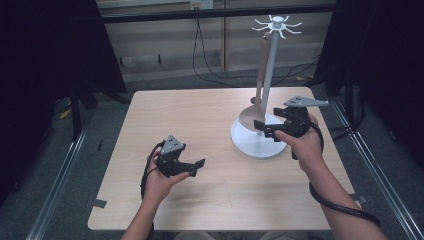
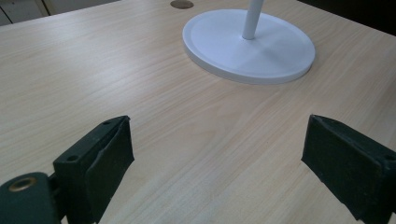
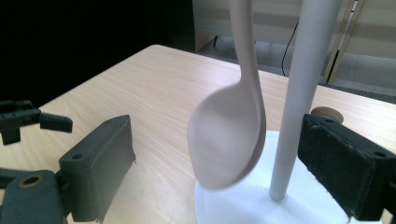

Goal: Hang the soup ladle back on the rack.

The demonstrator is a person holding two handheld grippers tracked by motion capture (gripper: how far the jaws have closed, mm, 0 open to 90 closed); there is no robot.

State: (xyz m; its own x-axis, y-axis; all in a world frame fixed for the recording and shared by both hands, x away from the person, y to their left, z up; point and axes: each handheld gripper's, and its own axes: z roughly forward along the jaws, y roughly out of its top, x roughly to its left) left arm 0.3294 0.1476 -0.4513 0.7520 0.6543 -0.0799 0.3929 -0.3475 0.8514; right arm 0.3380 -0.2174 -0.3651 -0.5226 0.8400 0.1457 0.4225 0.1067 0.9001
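A white stand with a round base (image 1: 250, 145) and a thin pole (image 1: 269, 75) rises at the table's right, with hooks (image 1: 276, 22) at its top. A beige spoon (image 1: 249, 116) hangs from a hook, its bowl low near the base. My right gripper (image 1: 262, 127) is open beside the base. In the right gripper view its jaws (image 3: 217, 163) stand wide on either side of the spoon's bowl (image 3: 229, 135) and the pole (image 3: 299, 93), touching neither. My left gripper (image 1: 197, 166) is open over bare table, left of the stand, nothing between its jaws (image 2: 217, 158).
The wooden table (image 1: 200, 115) has a small brown round disc (image 2: 181, 4) set in it behind the stand base (image 2: 247, 46). Cables run on the floor behind the table. Metal rails flank the table on both sides.
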